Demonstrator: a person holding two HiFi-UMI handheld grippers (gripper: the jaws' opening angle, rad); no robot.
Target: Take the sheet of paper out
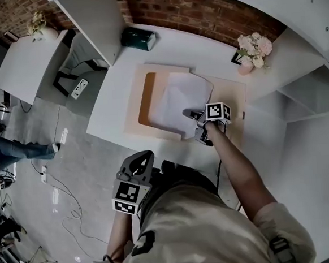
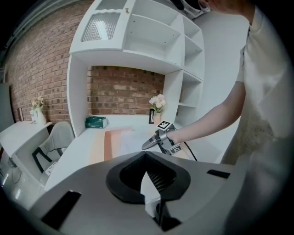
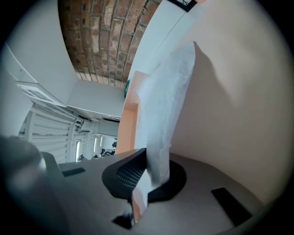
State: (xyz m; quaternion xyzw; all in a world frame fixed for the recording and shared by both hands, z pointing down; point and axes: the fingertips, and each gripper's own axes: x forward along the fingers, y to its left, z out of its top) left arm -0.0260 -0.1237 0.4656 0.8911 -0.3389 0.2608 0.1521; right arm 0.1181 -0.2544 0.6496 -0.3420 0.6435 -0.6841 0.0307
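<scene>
A white sheet of paper [image 1: 180, 100] lies partly out of an open beige folder [image 1: 139, 80] on the white desk [image 1: 112, 104]. An orange-brown panel [image 1: 146, 99] shows at the sheet's left. My right gripper [image 1: 191, 116] is shut on the sheet's near right corner. In the right gripper view the paper [image 3: 167, 92] runs up from between the jaws [image 3: 148, 158]. My left gripper [image 1: 142, 157] hangs off the desk's front edge near my body, jaws together and holding nothing. The left gripper view looks past its jaws [image 2: 146, 156] at the right gripper [image 2: 147, 145] and the sheet [image 2: 131, 142].
A green tissue box [image 1: 138, 38] sits at the desk's back. A pink flower vase [image 1: 252, 52] stands at the back right beside white shelves [image 1: 315, 96]. A grey chair [image 1: 80, 64] and a second white desk [image 1: 26, 62] are at the left, and a person's legs [image 1: 13, 150] show on the floor.
</scene>
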